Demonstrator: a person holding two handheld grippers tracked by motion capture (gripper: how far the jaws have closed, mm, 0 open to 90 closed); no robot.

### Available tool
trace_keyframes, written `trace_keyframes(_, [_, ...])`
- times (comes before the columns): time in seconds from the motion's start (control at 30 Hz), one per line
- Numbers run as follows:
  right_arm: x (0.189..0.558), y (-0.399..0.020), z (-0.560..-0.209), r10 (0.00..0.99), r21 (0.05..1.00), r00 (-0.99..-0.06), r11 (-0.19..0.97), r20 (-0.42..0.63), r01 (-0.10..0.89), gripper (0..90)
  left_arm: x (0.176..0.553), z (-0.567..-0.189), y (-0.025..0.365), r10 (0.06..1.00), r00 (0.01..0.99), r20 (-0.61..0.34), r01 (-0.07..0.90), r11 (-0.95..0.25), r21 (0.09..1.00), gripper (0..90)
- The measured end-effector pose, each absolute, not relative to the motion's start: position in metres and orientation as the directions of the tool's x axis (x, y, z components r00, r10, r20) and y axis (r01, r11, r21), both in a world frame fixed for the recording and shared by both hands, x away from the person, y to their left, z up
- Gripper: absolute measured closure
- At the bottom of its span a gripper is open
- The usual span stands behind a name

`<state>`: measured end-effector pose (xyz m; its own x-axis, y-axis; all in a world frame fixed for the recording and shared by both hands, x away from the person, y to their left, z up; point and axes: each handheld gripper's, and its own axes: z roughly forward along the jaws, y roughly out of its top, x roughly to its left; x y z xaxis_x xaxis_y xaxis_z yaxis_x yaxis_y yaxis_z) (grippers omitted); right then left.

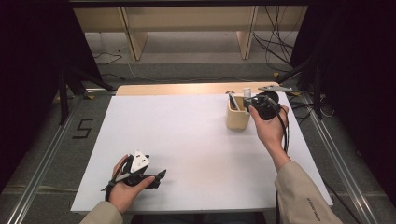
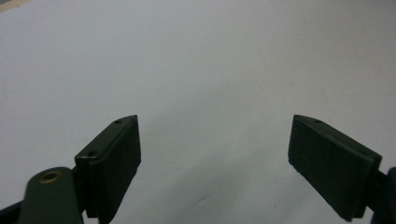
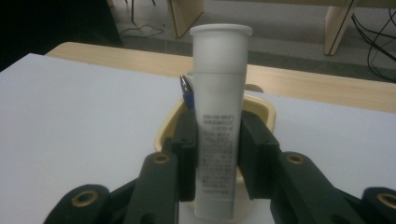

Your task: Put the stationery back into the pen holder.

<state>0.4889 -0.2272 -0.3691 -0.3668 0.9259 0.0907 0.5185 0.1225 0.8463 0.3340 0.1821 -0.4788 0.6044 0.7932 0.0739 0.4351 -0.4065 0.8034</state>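
White tube [image 3: 217,126] stands upright, cap up, clamped between my right fingers [image 3: 254,154], directly above the beige holder [image 3: 264,109] at the counter's [image 1: 196,140] far right. My left fingers [image 2: 112,163] gape, empty, well apart.

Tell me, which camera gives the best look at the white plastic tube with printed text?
The right gripper view: the white plastic tube stands cap-up, close, clamped between the right tool's black jaws over the beige plastic cup. The high view shows it small, far off. The left gripper view shows bare white table.
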Motion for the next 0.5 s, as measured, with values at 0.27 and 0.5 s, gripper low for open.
trace_keyframes(0.27, [0.4921, -0.2255, -0.3687, 0.926, 0.847, -0.367, 0.127, 0.085, 0.516, 70.5, 0.334, -0.4786, 0.1824, 0.793, 0.604, 0.074, 0.434, -0.406, 0.804, 16.9])
trace_keyframes(0.5, [0.4949, -0.2252, -0.369, 0.928, 0.848, -0.364, 0.127, 0.082, 0.515, 70.5, 0.3341, -0.4786, 0.1823, 0.793, 0.605, 0.075, 0.434, -0.407, 0.804, 16.9])
